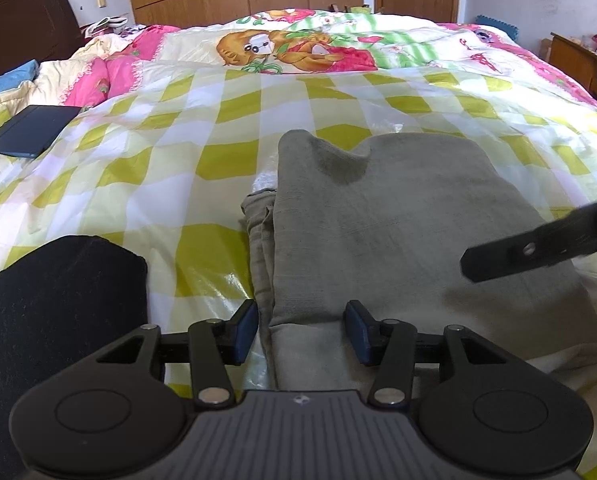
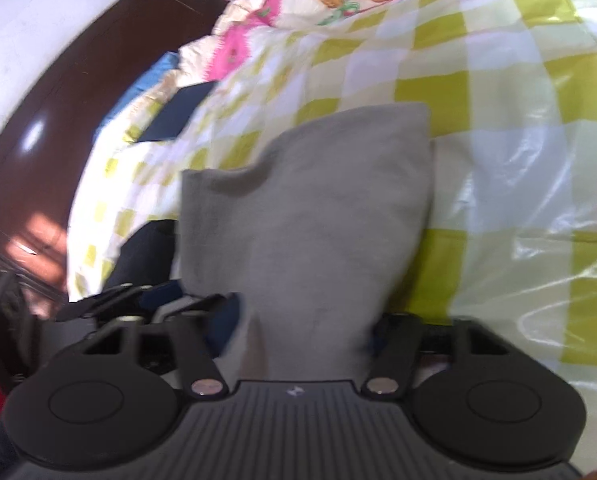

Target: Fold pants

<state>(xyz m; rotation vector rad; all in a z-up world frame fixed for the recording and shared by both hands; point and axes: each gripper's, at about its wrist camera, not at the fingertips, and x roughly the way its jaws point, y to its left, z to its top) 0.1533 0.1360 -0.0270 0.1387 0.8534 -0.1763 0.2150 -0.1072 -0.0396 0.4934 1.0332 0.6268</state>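
While the grey pants [image 1: 398, 216] lie folded on the checked yellow sheet [image 1: 170, 152], the left claw [image 1: 300, 332] sits spread at their near edge, cloth between its fingers but not pinched. Right claw [image 2: 302, 328] also stands spread over the near end of the pants [image 2: 310, 208], which run straight ahead of it; this view is blurred. A black cloth [image 1: 58, 300] lies left of the left claw. A dark flat case [image 1: 26, 130] rests farther ahead-left.
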